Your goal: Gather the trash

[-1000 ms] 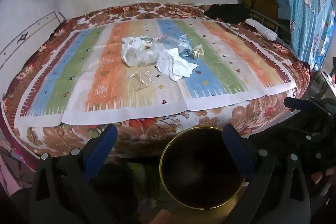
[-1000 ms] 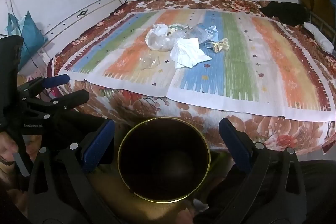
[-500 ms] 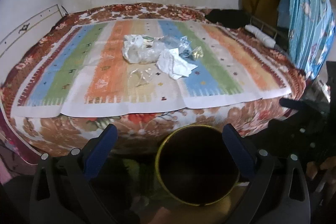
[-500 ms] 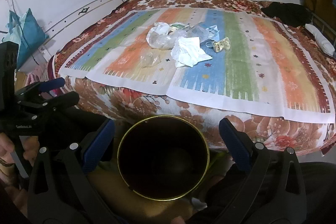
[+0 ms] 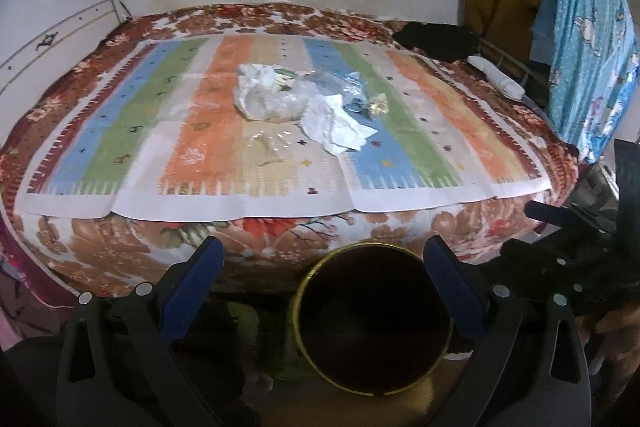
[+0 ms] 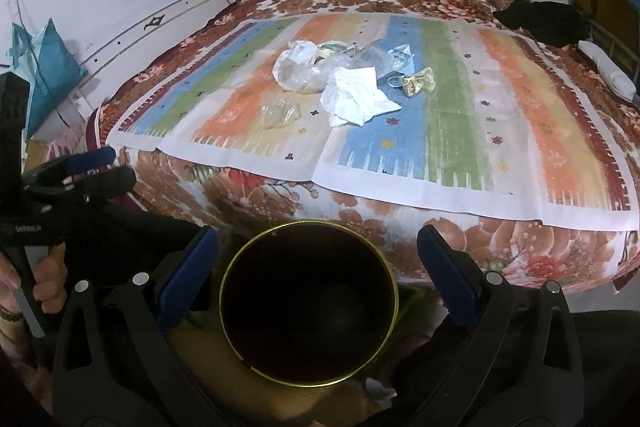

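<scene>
Both grippers empty, jaws spread wide, hovering low at the foot of the bed. Left gripper, right gripper.

Key relation: the trash pile lies ahead, across the bed edge, on the striped mat. From the left gripper it's at about 12 o'clock; from the right gripper also near 12, a touch toward 11. The pile spreads wider left-right than it runs front-back. The gold-rimmed bin sits right under both grippers at 6 o'clock, on the floor against the bed, mouth up. So: reach forward to 12, carry back to 6.

Nearer gripper: close call. The crumpled white paper sits dead ahead of the right gripper, so I'd judge the right takes it. The small clear wrapper is the nearest piece and sits on the left gripper's side.

Count, as far as I can separate them:
- 1 white plastic bag, crumpled
- 1 clear plastic lump touching it
- 1 green-printed packet, half hidden behind the bag
- 1 bluish clear wrapper
- 1 crumpled white paper
- 1 gold foil wrapper, with a small dark ring-shaped thing just beside it, can't identify
- 1 small clear wrapper, apart from the pile, toward 7 o'clock of it
- 1 bin, looks empty but the inside is dark

Nothing collected yet, judging by the pile.
</scene>
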{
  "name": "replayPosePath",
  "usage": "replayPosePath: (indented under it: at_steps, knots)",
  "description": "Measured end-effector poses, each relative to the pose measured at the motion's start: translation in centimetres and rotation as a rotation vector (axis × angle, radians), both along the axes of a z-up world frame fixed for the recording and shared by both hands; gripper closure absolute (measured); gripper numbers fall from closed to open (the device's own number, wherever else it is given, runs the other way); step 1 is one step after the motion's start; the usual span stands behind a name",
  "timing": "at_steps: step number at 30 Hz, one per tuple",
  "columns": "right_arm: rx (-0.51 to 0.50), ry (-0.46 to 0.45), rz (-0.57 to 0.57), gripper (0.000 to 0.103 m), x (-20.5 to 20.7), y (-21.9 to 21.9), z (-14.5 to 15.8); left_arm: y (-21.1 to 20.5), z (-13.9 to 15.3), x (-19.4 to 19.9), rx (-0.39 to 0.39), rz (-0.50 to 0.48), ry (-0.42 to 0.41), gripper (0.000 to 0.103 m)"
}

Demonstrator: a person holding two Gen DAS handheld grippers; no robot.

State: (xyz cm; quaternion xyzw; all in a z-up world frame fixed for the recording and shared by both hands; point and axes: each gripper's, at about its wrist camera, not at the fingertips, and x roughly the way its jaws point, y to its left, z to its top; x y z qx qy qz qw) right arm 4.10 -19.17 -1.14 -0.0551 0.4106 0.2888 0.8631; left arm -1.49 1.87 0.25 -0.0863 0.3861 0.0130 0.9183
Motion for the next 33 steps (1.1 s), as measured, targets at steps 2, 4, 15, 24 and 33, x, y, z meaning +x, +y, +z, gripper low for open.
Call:
replayPosePath:
  at_steps: [2, 4, 15, 24, 33]
  knots:
    - [0.002, 0.006, 0.000, 0.009, 0.10, -0.07, -0.06, 0.42, 0.04, -0.08, -0.019, 0.016, -0.002, 0.006]
    - [0.005, 0.000, -0.001, 0.009, 0.10, -0.03, -0.09, 0.45, 0.10, -0.11, -0.026, 0.021, -0.008, 0.006]
    - [0.017, 0.004, 0.004, 0.009, 0.30, 0.31, -0.14, 0.06, -0.11, 0.29, -0.034, 0.006, 0.001, 0.006]
    - [0.019, 0.011, 0.005, 0.009, 0.14, 0.44, -0.20, -0.06, -0.01, 0.05, -0.031, 0.007, -0.006, 0.006]
    - [0.028, 0.018, 0.006, 0.009, 0.23, 0.62, -0.14, -0.12, -0.12, 0.07, -0.041, 0.013, -0.006, 0.006]
